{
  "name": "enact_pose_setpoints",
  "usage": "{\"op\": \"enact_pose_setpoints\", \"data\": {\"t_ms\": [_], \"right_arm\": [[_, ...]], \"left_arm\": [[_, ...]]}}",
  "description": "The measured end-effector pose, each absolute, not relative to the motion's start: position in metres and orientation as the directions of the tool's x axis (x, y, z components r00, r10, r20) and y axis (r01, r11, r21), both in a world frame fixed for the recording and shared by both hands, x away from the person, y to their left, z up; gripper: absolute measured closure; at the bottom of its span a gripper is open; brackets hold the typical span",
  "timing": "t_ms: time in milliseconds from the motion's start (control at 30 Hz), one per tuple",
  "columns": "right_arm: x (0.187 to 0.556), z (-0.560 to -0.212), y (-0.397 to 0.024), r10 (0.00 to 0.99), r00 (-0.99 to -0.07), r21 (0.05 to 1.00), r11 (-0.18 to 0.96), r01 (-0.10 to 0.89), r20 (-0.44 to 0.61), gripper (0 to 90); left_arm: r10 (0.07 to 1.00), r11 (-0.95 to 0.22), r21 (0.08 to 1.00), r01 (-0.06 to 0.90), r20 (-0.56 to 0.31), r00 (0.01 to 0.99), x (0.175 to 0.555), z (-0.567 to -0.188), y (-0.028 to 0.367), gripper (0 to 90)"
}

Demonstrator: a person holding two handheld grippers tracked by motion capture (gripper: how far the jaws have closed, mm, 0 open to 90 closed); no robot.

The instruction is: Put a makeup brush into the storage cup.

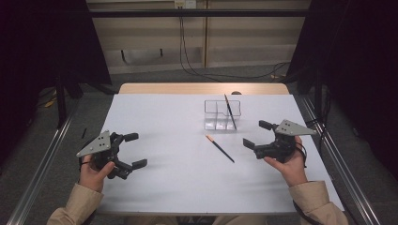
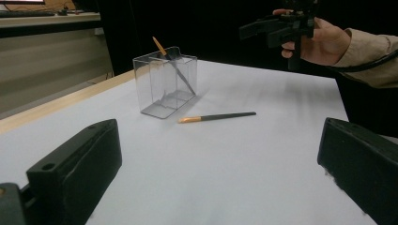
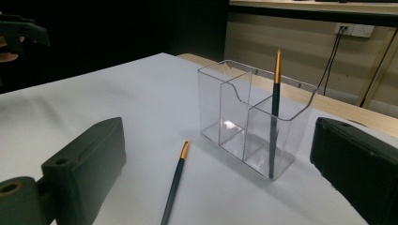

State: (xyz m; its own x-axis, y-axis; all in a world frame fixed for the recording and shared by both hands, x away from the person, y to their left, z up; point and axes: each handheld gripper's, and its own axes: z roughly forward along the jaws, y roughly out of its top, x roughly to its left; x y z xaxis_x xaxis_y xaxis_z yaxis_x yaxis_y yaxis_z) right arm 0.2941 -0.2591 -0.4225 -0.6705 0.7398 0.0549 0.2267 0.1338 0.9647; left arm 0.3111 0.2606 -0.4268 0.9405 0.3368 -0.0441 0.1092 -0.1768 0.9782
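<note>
A clear plastic organizer (image 1: 222, 115) (image 2: 165, 82) (image 3: 256, 122) with several compartments stands right of the table's middle. One dark pencil with an orange end (image 1: 229, 110) (image 2: 176, 70) (image 3: 275, 112) leans upright in its right compartment. A second such pencil (image 1: 219, 148) (image 2: 218, 117) (image 3: 176, 180) lies flat on the white tabletop just in front of the organizer. My left gripper (image 1: 137, 150) (image 2: 220, 140) is open and empty at the table's left. My right gripper (image 1: 254, 133) (image 3: 217, 157) is open and empty to the right of the lying pencil, jaws facing the organizer.
The white table (image 1: 169, 122) has a wooden strip along its far edge. Metal rails run along both sides. Cables hang by the back wall. In the left gripper view the other hand and right gripper (image 2: 274, 29) hover at the upper right.
</note>
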Motion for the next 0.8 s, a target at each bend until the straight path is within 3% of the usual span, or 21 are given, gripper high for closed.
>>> {"op": "enact_pose_setpoints", "data": {"t_ms": [800], "right_arm": [[0.314,-0.422,-0.233,0.721,-0.690,0.967,0.125,0.222,0.065,3.4]], "left_arm": [[0.335,-0.178,0.978,0.106,-0.041,0.941,0.311,-0.426,0.260,0.0]]}}
